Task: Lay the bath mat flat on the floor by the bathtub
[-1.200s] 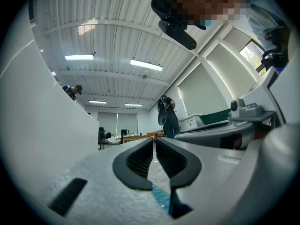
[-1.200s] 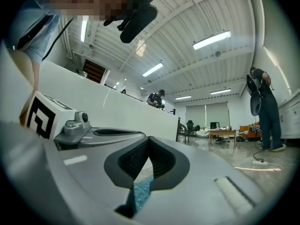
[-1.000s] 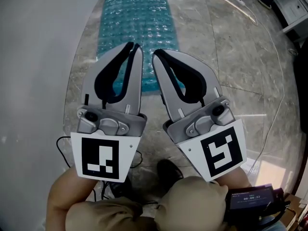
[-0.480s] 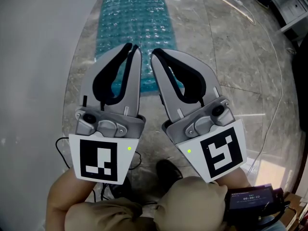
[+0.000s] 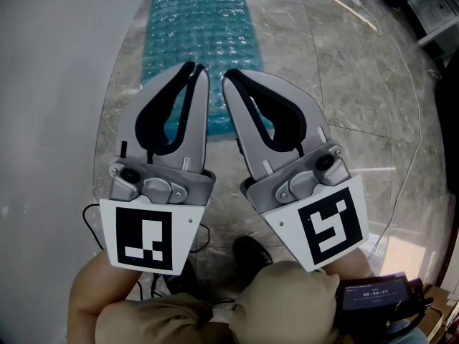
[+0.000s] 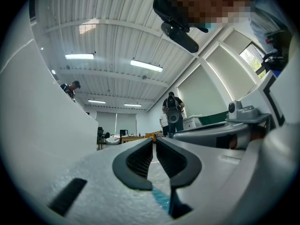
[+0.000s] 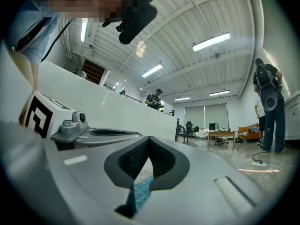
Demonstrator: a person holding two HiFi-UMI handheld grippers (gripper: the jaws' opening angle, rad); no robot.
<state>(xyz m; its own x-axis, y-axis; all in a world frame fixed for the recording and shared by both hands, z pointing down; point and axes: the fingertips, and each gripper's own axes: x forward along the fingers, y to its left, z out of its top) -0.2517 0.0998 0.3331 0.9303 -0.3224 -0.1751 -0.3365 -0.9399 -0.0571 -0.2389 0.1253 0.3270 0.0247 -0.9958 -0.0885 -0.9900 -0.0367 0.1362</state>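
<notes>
place: probably an open lab hall | cues: ceiling strip lights [image 7: 211, 41], desk [image 7: 220, 134], marble floor [image 5: 351, 99]

Bright, even indoor light comes from ceiling strip lights [image 6: 146, 65]; pale glare streaks the polished floor [image 5: 344, 84] and glints on the bath mat [image 5: 197, 27]. Fisheye bending, dark vignetted corners, slightly soft close foreground

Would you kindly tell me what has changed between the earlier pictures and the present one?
Nothing has visibly changed. The left gripper and the right gripper remain shut and empty, side by side above the floor. The blue bath mat lies flat as before, alongside the white bathtub.
</notes>
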